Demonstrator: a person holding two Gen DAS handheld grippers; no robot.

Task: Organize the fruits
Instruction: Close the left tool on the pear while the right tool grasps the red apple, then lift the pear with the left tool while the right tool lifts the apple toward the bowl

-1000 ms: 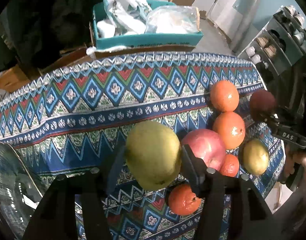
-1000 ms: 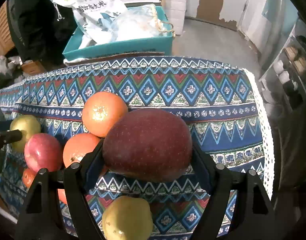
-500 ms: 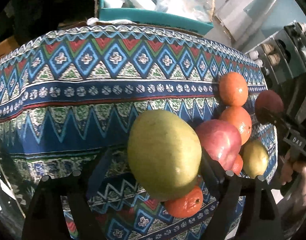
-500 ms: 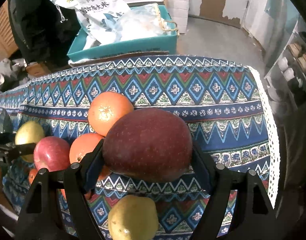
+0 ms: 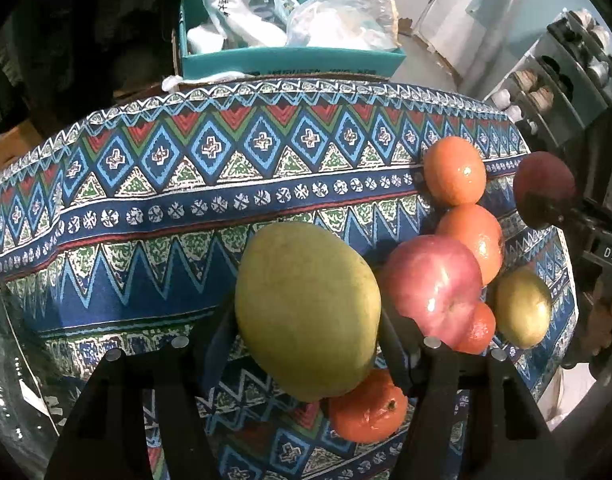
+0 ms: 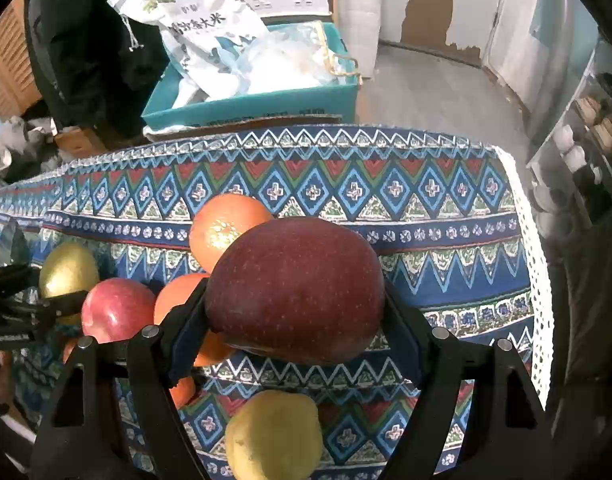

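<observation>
Your left gripper (image 5: 306, 344) is closing on the green pear (image 5: 307, 310), above the bench (image 5: 186, 184). Your right gripper (image 6: 294, 340) holds the dark apple (image 6: 296, 290). Both are smooth, firm and easily bruised; grip their widest middle.

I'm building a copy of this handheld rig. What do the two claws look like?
Both claws, left and right, are matte black, with angular fingers, triangular cut-outs and round silver pins at the joints. The right claw's pads look dark blue. White lettering marks the right claw's side.
</observation>
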